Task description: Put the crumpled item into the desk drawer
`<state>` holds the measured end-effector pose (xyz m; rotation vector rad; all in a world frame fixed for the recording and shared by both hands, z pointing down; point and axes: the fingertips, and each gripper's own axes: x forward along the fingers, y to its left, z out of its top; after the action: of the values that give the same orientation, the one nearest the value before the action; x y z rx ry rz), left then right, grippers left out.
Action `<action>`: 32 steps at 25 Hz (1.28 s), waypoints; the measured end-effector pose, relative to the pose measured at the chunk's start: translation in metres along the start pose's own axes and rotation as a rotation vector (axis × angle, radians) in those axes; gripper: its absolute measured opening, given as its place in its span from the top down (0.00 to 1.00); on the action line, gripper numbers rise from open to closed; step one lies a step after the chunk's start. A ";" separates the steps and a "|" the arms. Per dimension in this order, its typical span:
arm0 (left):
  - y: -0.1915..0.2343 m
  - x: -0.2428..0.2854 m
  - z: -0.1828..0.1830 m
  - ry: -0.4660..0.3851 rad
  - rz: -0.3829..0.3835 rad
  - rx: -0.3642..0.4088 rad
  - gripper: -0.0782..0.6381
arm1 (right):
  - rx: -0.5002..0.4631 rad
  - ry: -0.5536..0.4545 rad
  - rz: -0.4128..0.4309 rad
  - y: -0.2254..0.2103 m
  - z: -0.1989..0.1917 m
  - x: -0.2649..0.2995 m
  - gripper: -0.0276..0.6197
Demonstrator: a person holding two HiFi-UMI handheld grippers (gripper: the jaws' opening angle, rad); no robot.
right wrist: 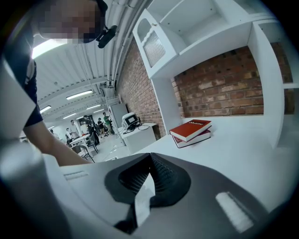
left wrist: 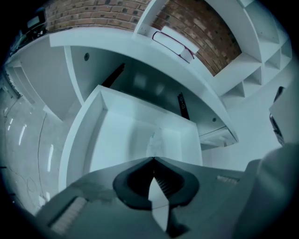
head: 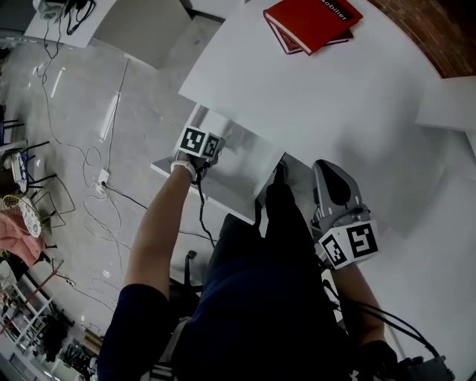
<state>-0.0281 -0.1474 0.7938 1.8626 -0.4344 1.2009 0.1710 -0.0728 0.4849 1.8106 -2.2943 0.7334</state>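
Note:
The white desk drawer (head: 245,160) stands pulled out under the desk top (head: 320,97). My left gripper (head: 222,149) hangs over it with its jaws shut and nothing between them. In the left gripper view the drawer (left wrist: 121,135) opens below the shut left gripper (left wrist: 153,159). A faint pale shape (left wrist: 153,138) lies on the drawer floor; I cannot tell what it is. My right gripper (head: 323,165) hovers over the desk's near edge to the right of the drawer. It shows as shut and empty in the right gripper view (right wrist: 150,155).
Two red books (head: 312,21) lie stacked at the far side of the desk, also the books (right wrist: 191,130). White shelving (right wrist: 187,28) rises behind the desk. Cables and a power strip (head: 103,178) lie on the floor at left. The person's dark legs (head: 275,283) are below the drawer.

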 end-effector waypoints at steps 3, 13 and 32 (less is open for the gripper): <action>0.015 0.009 -0.004 0.023 0.037 -0.003 0.89 | 0.010 0.010 -0.005 -0.004 -0.006 0.003 0.95; 0.046 0.018 -0.005 0.026 0.114 -0.042 0.89 | 0.019 0.051 0.031 0.005 -0.022 0.019 0.95; 0.043 -0.026 0.022 -0.125 0.184 0.002 0.78 | -0.039 0.056 0.136 0.027 -0.012 0.045 0.95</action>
<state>-0.0570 -0.1941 0.7879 1.9396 -0.6868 1.2079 0.1307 -0.1024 0.5050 1.6094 -2.3966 0.7427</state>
